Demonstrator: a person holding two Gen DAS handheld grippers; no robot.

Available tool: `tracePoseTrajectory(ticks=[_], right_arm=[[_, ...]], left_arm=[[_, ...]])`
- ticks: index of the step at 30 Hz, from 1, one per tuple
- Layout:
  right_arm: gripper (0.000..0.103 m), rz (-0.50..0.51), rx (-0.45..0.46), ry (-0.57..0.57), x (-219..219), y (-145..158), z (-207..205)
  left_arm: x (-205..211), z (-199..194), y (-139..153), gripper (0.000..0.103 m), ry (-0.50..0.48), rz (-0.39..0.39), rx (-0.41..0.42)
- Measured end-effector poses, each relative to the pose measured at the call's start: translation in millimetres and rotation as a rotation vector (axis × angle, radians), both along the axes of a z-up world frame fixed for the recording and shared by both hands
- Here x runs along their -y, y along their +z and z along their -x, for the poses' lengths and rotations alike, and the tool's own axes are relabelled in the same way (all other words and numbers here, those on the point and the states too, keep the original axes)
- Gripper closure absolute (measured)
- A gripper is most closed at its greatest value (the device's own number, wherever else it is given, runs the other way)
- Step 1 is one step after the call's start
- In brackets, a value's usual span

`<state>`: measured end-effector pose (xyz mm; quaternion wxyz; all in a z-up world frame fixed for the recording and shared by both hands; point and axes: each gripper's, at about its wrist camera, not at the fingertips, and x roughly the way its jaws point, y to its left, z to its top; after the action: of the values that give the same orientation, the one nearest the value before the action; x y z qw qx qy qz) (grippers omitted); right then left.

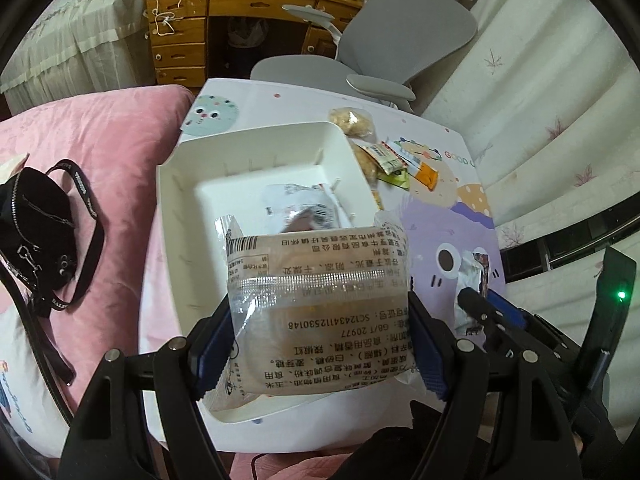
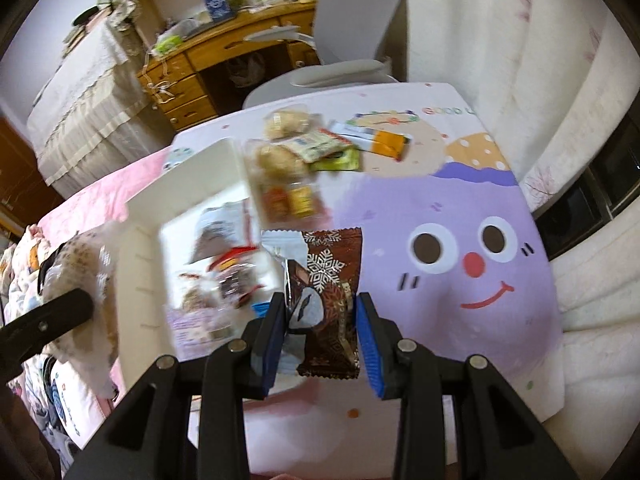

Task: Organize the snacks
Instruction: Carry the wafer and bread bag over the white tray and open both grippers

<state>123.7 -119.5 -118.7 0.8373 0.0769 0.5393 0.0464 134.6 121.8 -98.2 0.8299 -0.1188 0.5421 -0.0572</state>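
From the left wrist cam, the left gripper (image 1: 320, 332) is spread wide, clamping a clear printed snack pack (image 1: 316, 280) over the white bin (image 1: 176, 184), probably for dropping in, while the right wrist cam shows the right gripper (image 2: 320, 320) nearly closed, pinching a brown snowflake wrapper (image 2: 328, 300) above the cartoon table (image 2: 460, 320) beside that bin.

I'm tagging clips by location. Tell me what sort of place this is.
Most likely a bedroom or study at home: a wooden desk with drawers, a grey office chair, and pink bedding beside the small cartoon-print table holding snacks.
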Motion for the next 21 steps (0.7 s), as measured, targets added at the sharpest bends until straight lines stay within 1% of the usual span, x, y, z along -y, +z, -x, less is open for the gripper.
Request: tracePoseTrajectory(ticks=[4,9,13,14,15,16,17,21], right_arm=[[0.068,-0.01,0.035,0.047,-30.3,6.4,14.5],[0.068,-0.009,0.077,0.118,-64.4,10.5,31.6],[0.067,-0.024,0.08,0.156,-81.8,6.8,40.7],[0.065,-0.026,0.075,0.159,-84.6,4.9,41.6],[0.056,-0.023,0.066,0.154,-87.4,2.5,42.3],[0.05,-0.019,0.062,0.149,-88.8,1.0,43.2],[0.042,-0.018,0.061,0.144,-90.1,0.3,44.6],[0.041,-0.031,0.066,0.132,-90.5,-0.5,52.0]], left_arm=[[-19.1,10.9,-1.8,0.026,-0.016,-0.01,0.019],[-34.9,18.8,-10.6,0.024,-0.017,-0.008,0.009],[-42.6,22.9,-13.1,0.02,-0.016,-0.012,0.023],[-43.8,24.0,-11.4,0.019,-0.019,-0.017,0.035],[-45.1,25.4,-10.1,0.015,-0.022,-0.018,0.047],[-45.8,26.4,-8.9,0.015,-0.022,-0.018,0.056],[-47.0,27.3,-8.6,0.015,-0.02,-0.016,0.063],[-47.6,28.7,-11.5,0.015,-0.019,-0.008,0.056]])
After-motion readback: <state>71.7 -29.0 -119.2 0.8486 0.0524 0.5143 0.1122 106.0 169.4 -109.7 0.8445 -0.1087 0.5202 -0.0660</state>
